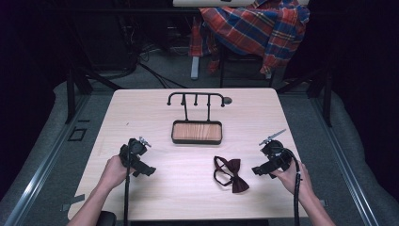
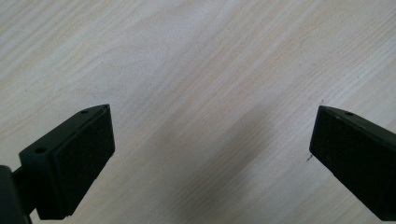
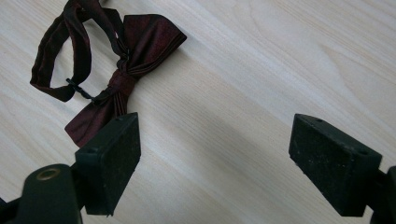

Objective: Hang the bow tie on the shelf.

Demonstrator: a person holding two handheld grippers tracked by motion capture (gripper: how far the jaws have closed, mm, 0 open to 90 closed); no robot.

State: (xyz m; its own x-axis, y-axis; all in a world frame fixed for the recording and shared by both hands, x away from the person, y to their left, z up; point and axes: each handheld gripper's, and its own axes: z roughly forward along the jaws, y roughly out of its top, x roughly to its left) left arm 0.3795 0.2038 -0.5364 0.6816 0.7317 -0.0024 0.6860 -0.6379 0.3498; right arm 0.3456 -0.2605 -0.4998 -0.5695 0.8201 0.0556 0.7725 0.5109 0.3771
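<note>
Right tool (image 1: 260, 169) hovers low over the surface (image 1: 150, 113) with its jaws spread wide and nothing between them; the dark red bow tie (image 1: 230, 173) lies flat on the surface just beside it, toward the centre. In the right gripper view, the bow tie (image 3: 119, 70) sits ahead of 1 jaw, outside the gap. Left tool (image 1: 143, 168) is likewise released, over bare wood (image 2: 196, 70), well apart from the bow tie. Judged step: approach before the grasp. The next move calls for shifting the right tool sideways until the central knot lies between both jaws, lowering, then closing. The hook stand (image 1: 196, 118) with its wooden tray stands farther back, a probable destination.
</note>
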